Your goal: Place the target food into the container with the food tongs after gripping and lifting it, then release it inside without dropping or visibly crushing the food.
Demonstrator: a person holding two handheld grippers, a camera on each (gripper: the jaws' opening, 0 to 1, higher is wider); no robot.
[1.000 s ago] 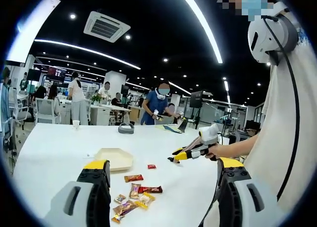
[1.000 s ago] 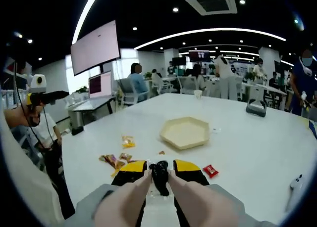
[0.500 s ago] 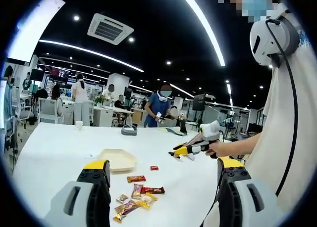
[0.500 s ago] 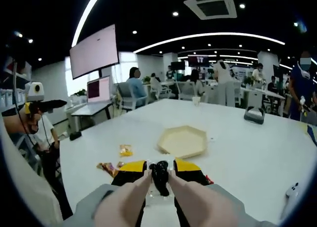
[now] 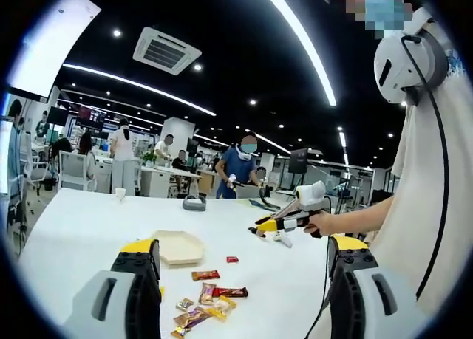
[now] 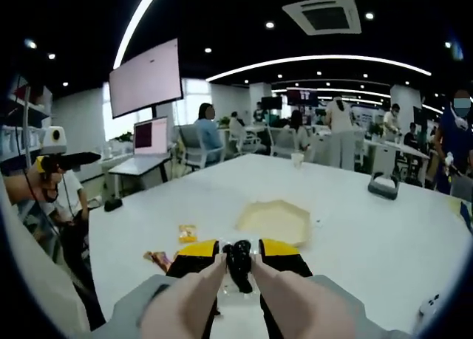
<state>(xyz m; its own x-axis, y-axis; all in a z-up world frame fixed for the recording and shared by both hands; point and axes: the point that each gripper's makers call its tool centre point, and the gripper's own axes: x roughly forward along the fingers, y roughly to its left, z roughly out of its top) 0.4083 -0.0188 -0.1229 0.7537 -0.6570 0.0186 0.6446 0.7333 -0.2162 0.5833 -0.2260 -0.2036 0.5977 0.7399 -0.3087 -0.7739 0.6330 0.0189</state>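
A cream hexagonal tray (image 5: 177,247) sits on the white table (image 5: 74,228), with several wrapped snacks (image 5: 211,291) and a small red one (image 5: 232,259) lying in front of it. My left gripper (image 5: 244,247) is held high above the table with its jaws wide open and empty. A hand holds my right gripper (image 5: 260,227) above the table's right side. In the right gripper view, the right gripper (image 6: 238,259) is shut, its black pads together, with the tray (image 6: 275,221) beyond it. A yellow snack (image 6: 187,233) and more wrappers (image 6: 159,259) lie to the left.
A grey device (image 6: 383,185) and a paper cup (image 6: 297,159) stand far back on the table. A white controller (image 6: 432,303) lies near the right edge. People stand and sit at desks behind. The holder's sleeve (image 5: 421,221) is close on the right.
Both cameras have tilted upward, so the table, tray and snacks sit lower in each view. Both grippers keep the same jaw state.
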